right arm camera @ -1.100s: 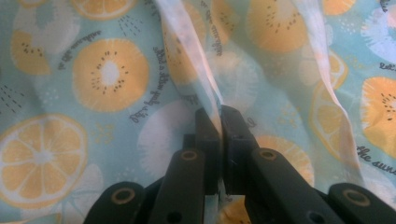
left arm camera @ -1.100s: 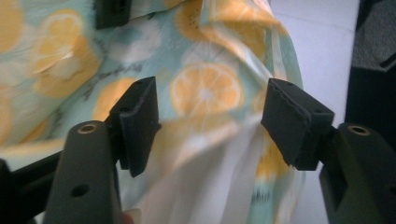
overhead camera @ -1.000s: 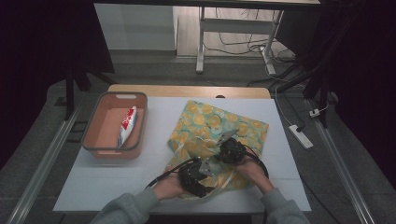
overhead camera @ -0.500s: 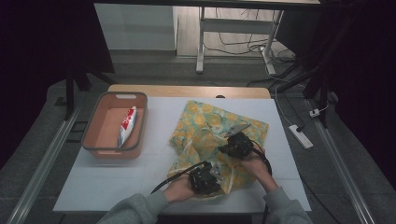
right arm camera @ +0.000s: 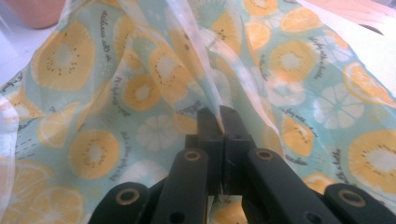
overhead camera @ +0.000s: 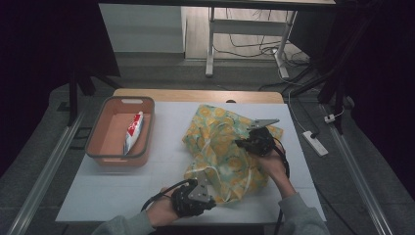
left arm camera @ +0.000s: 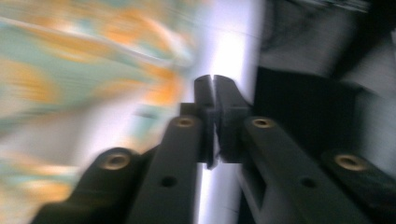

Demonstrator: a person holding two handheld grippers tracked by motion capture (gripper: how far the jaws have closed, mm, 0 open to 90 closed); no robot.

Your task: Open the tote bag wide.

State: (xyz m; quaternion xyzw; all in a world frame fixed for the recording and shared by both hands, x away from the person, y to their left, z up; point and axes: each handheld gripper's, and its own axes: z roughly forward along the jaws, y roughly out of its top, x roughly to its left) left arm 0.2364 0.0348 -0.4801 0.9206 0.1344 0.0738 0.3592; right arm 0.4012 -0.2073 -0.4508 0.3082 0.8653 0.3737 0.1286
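The fruit-print cloth [overhead camera: 230, 147] lies rumpled on the right half of the bench [overhead camera: 161, 171], running from the near edge up towards the far right corner, with pale ribbon-like trims looping across it.

The right gripper [overhead camera: 244, 143] sits over the cloth's far right part. Its jaws are clamped on a raised fold, and in the right gripper view the fabric rises as a ridge straight out of the tips [right arm camera: 219, 114].

The left gripper [overhead camera: 203, 188] is at the near edge of the bench, by the cloth's near left corner. Its jaws have just been opening. In the blurred left gripper view they stand a narrow slit apart [left arm camera: 214, 84] with nothing between them, and the cloth is off to one side.

The step in hand looks like spreading or straightening the cloth. To do it well:
- The right gripper should keep its pinch firm and lifted, so the fold stays taut.
- The left gripper should open wider and take the hem itself, a single layer and not a trim.
- The two grippers should then draw apart level, so no new creases form.

The orange tray [overhead camera: 120, 160] with a tube [overhead camera: 133, 131] in it stands well apart at the bench's left edge, so pulling leftwards has room.
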